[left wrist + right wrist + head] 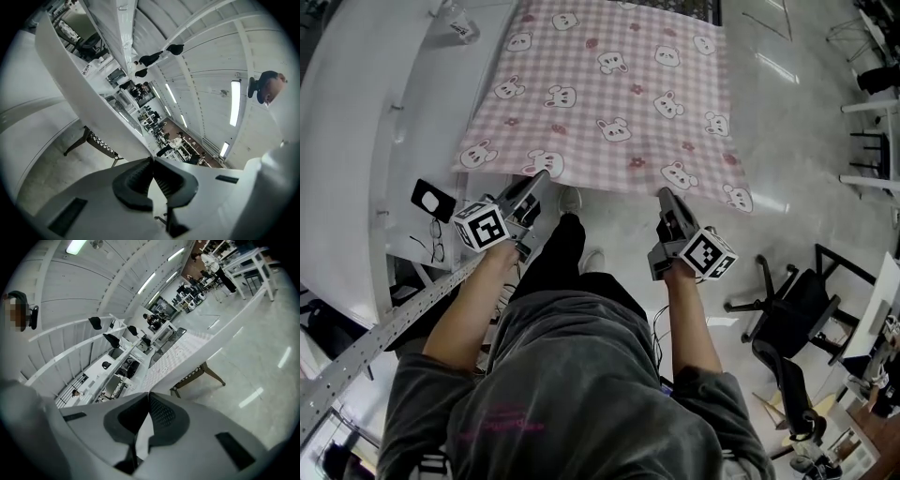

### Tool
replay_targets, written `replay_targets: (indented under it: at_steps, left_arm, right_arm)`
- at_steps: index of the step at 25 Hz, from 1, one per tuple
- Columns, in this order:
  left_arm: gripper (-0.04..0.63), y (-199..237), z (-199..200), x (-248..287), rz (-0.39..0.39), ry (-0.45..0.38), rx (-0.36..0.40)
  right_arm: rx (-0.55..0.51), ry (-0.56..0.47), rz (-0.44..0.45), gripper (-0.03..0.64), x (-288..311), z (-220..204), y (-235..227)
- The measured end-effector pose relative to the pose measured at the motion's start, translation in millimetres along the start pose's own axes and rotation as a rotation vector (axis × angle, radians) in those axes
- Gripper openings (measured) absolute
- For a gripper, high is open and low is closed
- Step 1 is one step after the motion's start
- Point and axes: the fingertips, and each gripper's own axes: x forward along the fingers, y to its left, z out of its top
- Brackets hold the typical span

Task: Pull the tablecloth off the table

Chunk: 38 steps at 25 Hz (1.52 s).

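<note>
Down at the near hem, pinching the pink bunny-print tablecloth with the left gripper and the right gripper, both clamped tight on its edge. Holding it stretched flat, out from the table, above the pale floor.

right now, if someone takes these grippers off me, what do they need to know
Left gripper: shut on the near edge of the tablecloth, toward its left corner.
Right gripper: shut on the same edge, further right.
Tablecloth: pink checked, lying spread over the table, of which only the legs show.
Done: both grips taken on the near edge.
Left: pull both grippers back toward you, probably together, until the cloth comes off the table.
</note>
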Motion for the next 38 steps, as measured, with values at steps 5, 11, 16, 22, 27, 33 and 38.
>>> replay_targets:
  at_steps: [5, 11, 16, 22, 27, 33, 38]
  left_arm:
    - [0.002, -23.5, -2.0, -5.9, -0.020, -0.022, 0.019]
    - [0.002, -51.9, -11.6, -23.1, -0.045, -0.045, 0.043]
    - [0.002, -74.1, -15.3, -37.2, -0.061, -0.066, 0.067]
    - [0.002, -98.0, -15.0, -58.8, -0.099, -0.108, 0.085]
    - [0.002, -114.4, -20.7, -73.5, -0.124, -0.125, 0.102]
    - [0.002, -133.9, -22.8, -93.9, -0.141, -0.145, 0.111]
    - [0.002, -146.0, -20.3, -107.5, -0.161, -0.162, 0.081]
  right_arm:
    - [-0.013, -0.019, 0.033, 0.005, -20.0, 7.5, 9.8]
    - [-0.024, -0.041, 0.059, 0.005, -53.5, 1.8, 21.7]
    - [-0.028, -0.067, 0.083, 0.005, -75.9, 0.0, 31.8]
    - [-0.043, -0.091, 0.122, 0.005, -98.8, -1.8, 54.5]
    - [-0.059, -0.122, 0.150, 0.005, -117.1, -1.6, 65.6]
    - [-0.072, -0.132, 0.192, 0.005, -137.2, -7.9, 86.7]
    - [-0.074, -0.114, 0.175, 0.005, -148.4, -13.2, 98.2]
